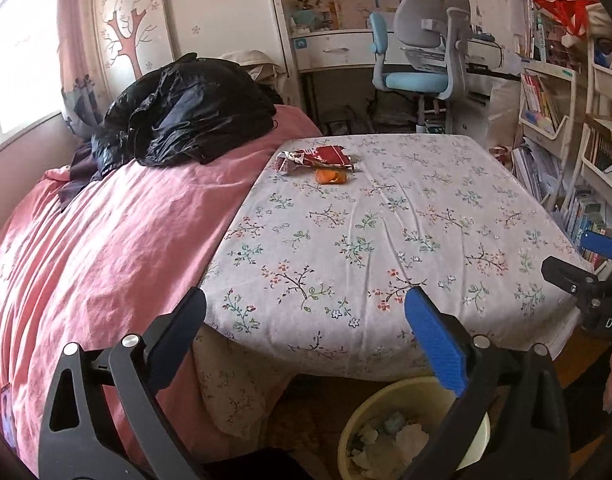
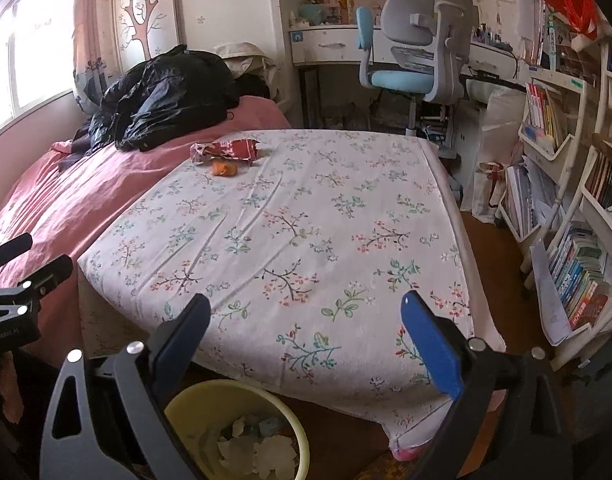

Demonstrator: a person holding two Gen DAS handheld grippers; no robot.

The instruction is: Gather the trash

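Observation:
A crumpled red and silver wrapper (image 1: 314,159) (image 2: 227,149) lies on the far part of the floral sheet, with a small orange peel (image 1: 330,176) (image 2: 224,169) just in front of it. A pale yellow bin (image 1: 354,428) (image 2: 297,432) holding crumpled tissues stands on the floor at the near end of the bed. My left gripper (image 1: 306,312) is open and empty above the bed's near edge, over the bin. My right gripper (image 2: 306,312) is open and empty too, beside it. Each gripper shows at the edge of the other's view.
The bed carries a floral sheet (image 1: 366,240) and a pink quilt (image 1: 105,240) with a black jacket (image 1: 185,116) heaped on it. A blue and grey desk chair (image 1: 422,60) and a desk stand beyond. Shelves of books (image 2: 578,264) line the right side.

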